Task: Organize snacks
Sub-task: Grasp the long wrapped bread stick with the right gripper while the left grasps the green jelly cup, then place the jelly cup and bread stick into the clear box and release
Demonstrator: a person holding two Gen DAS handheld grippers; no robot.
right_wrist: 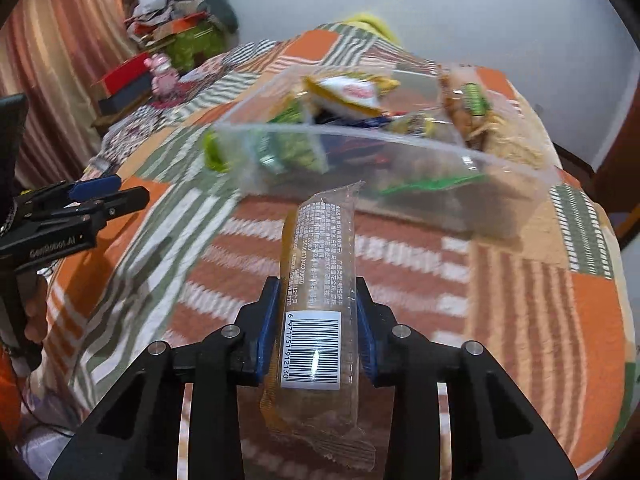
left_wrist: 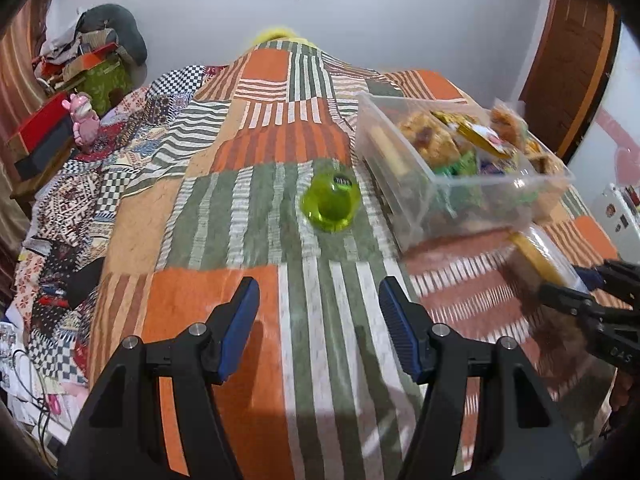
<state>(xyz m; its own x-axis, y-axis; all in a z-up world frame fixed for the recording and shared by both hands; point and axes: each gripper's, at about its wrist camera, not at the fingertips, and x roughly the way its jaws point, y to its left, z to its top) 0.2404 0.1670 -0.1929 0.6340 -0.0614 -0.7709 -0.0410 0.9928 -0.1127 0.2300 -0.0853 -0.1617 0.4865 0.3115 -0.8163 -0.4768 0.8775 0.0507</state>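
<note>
A clear plastic bin full of snack packets stands on the patchwork bedspread; it also shows in the right wrist view. A green jelly cup lies on the bedspread just left of the bin. My left gripper is open and empty, above the bedspread short of the cup. My right gripper is shut on a clear biscuit packet with a barcode, held above the bedspread in front of the bin. The packet and right gripper show at the right edge of the left wrist view.
The bedspread covers the whole bed. At the far left stand a pink toy, red boxes and a pile of clothes. Clutter and cables lie off the bed's left edge. A wooden door is at the far right.
</note>
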